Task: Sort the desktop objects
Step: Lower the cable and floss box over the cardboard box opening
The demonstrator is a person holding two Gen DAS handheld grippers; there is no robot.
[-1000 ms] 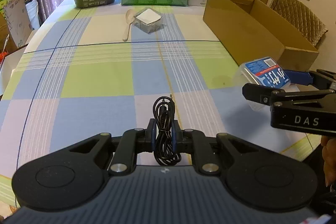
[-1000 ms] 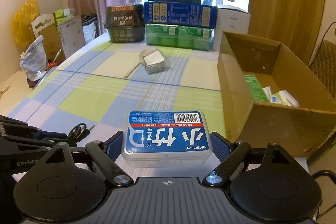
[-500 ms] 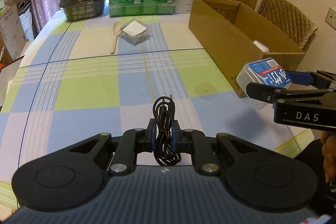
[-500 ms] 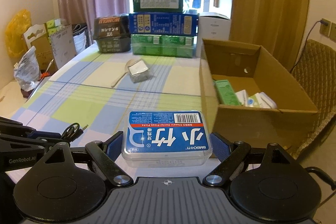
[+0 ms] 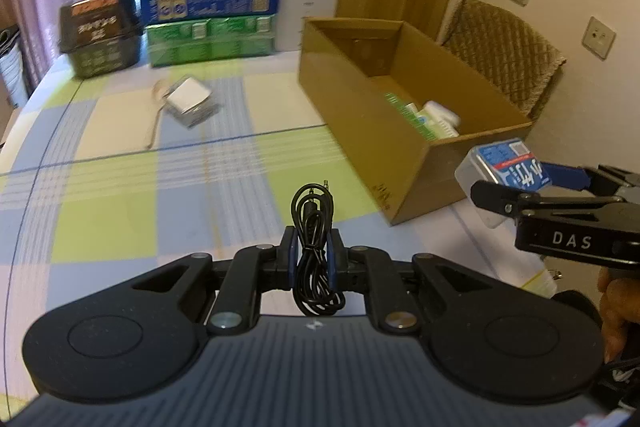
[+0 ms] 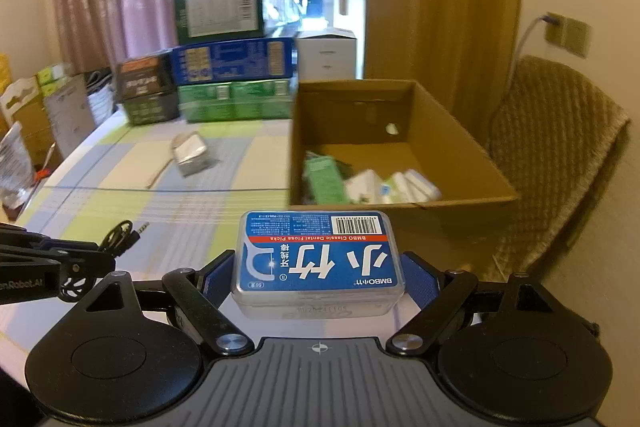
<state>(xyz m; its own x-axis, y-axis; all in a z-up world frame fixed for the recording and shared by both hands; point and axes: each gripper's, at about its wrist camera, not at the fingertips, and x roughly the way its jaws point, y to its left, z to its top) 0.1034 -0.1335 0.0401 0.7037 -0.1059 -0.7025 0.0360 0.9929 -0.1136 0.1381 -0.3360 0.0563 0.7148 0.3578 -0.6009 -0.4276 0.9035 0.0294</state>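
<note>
My left gripper [image 5: 313,255] is shut on a coiled black audio cable [image 5: 314,227], held above the checked tablecloth. My right gripper [image 6: 318,269] is shut on a clear dental floss pick box [image 6: 318,259] with a blue label, held in the air just short of the near end of the open cardboard box [image 6: 400,147]. In the left wrist view the right gripper [image 5: 532,183] with the floss box [image 5: 502,167] hangs beside the cardboard box [image 5: 372,123]. In the right wrist view the left gripper and the cable [image 6: 120,235] show at the left edge. The cardboard box holds a green packet [image 6: 322,179] and white packets.
A small clear container [image 5: 188,101] and a pale spoon [image 5: 154,123] lie mid-table. Stacked green, blue and dark cartons [image 5: 208,11] and a dark tub [image 5: 100,31] stand at the far edge. A padded chair [image 6: 556,155] stands right of the box. A hand [image 5: 616,303] shows at the right edge.
Both grippers have risen and swung right toward the cardboard box, whose inside now shows. Each grip is unchanged.
</note>
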